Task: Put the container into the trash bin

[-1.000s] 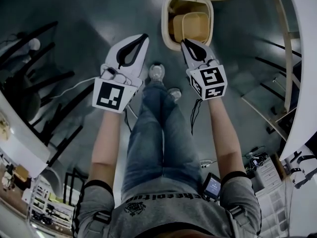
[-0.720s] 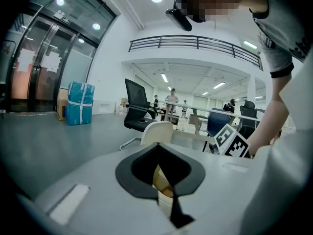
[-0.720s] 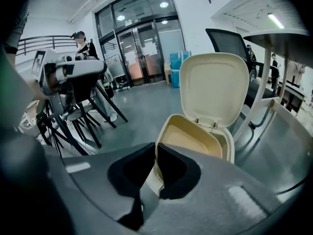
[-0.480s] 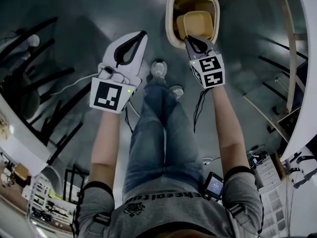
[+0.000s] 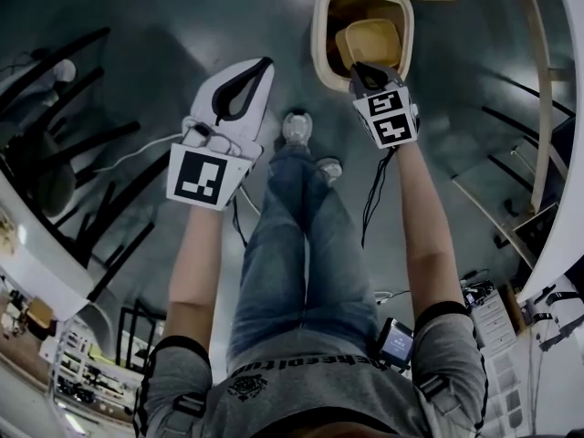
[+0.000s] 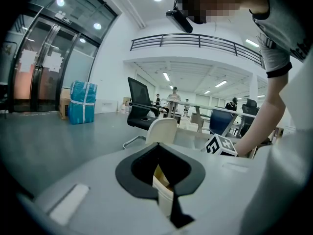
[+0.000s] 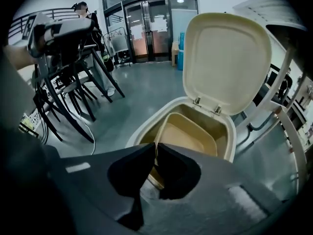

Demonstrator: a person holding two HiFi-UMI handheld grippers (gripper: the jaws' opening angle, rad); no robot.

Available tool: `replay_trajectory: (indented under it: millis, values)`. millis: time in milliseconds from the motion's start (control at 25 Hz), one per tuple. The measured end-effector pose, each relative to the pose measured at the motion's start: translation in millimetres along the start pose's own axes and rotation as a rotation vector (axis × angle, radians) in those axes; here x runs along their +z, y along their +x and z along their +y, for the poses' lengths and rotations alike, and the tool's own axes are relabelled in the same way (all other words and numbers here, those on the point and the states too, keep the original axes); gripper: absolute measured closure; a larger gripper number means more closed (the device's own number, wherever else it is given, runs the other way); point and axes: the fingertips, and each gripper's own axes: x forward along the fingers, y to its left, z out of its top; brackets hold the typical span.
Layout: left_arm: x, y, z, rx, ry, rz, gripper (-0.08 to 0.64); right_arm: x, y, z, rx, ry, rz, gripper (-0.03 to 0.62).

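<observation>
Arm outstretched, right claw (image 5: 362,67) gripping container (image 5: 370,42) rim at open trash bin (image 5: 317,27) mouth; left claw (image 5: 265,63) clenched, empty.

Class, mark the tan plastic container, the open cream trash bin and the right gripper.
tan rectangular plastic container (image 5: 372,39), head view, its broad face
cream plastic trash bin (image 5: 317,27), head view, its left rim
right gripper (image 7: 156,147), right gripper view, between its fingertips
</observation>
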Motion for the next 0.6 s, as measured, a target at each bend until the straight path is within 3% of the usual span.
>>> replay_trajectory:
  millis: [320,600]
  values:
    - [-5,-3,8,0.015,-0.007,0.009,0.549,-12,19,1,0.014,-0.083,0.099,0.568]
    - [-7,-3,11,0.019,-0.009,0.015,0.549,-24,29,-7,-0.025,-0.126,0.162,0.565]
